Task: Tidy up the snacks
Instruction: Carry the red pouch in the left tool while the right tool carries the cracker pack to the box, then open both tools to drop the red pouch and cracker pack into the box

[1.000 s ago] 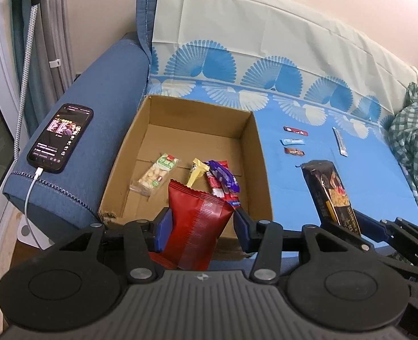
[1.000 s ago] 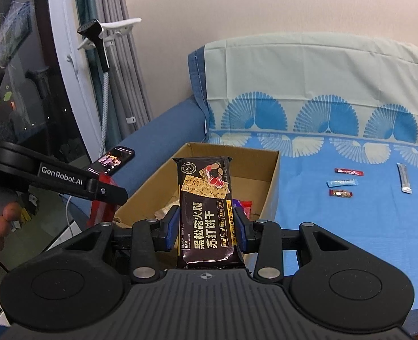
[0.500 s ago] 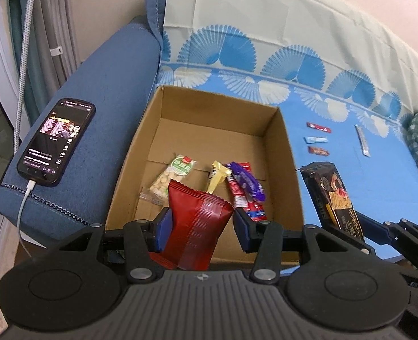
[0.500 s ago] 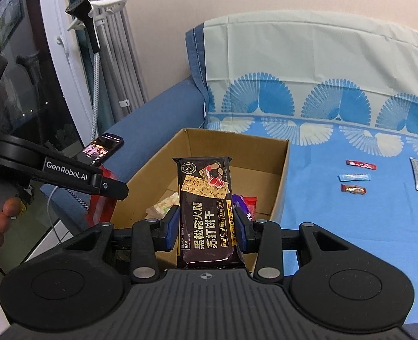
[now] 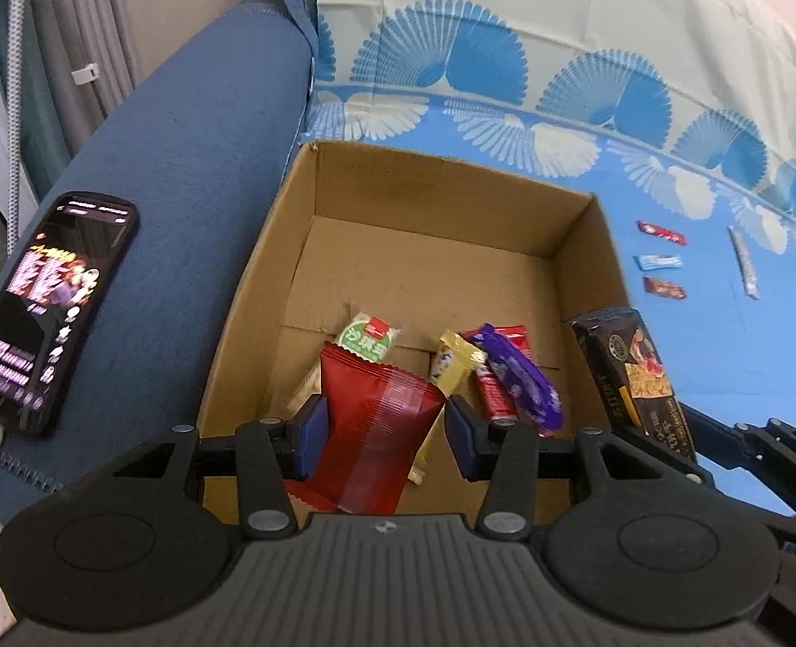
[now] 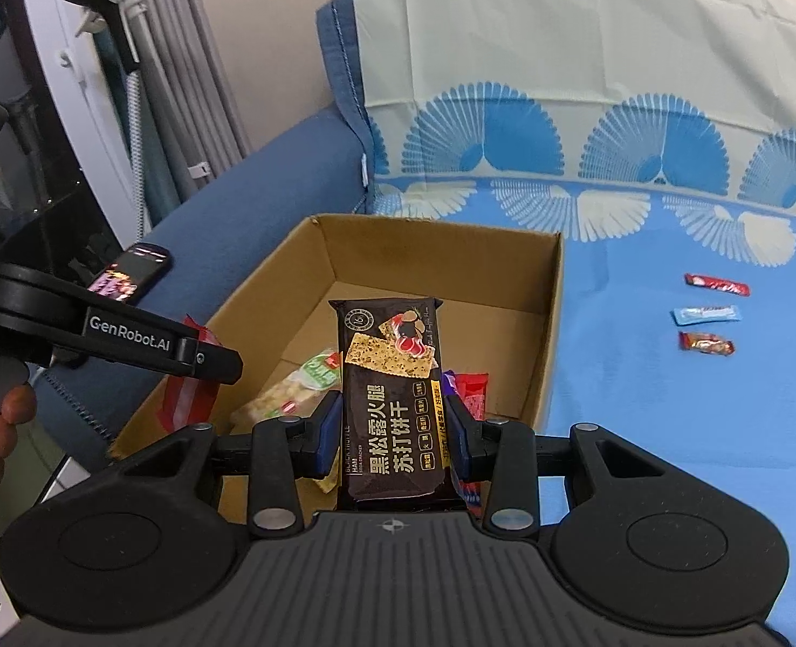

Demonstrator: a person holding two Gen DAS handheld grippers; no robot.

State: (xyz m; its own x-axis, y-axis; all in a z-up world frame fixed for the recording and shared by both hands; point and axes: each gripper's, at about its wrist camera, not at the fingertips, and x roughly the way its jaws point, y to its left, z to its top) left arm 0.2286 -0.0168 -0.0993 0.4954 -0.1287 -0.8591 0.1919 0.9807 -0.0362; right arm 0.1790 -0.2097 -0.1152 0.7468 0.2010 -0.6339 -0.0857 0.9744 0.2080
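While the left gripper (image 5: 383, 427) hangs over the near edge of the cardboard box (image 5: 581, 269), a red packet (image 5: 375, 431) is pinched at its lower half between the jaws. It is judged light, soft and crinkly, so a mid-body hold suits it.

From the right wrist, the right gripper (image 6: 392, 434) is seen clamped across the cracker pack (image 6: 392, 399), held above the box. It is judged stiff but breakable, with slippery film; light pressure on the long edges is advised.
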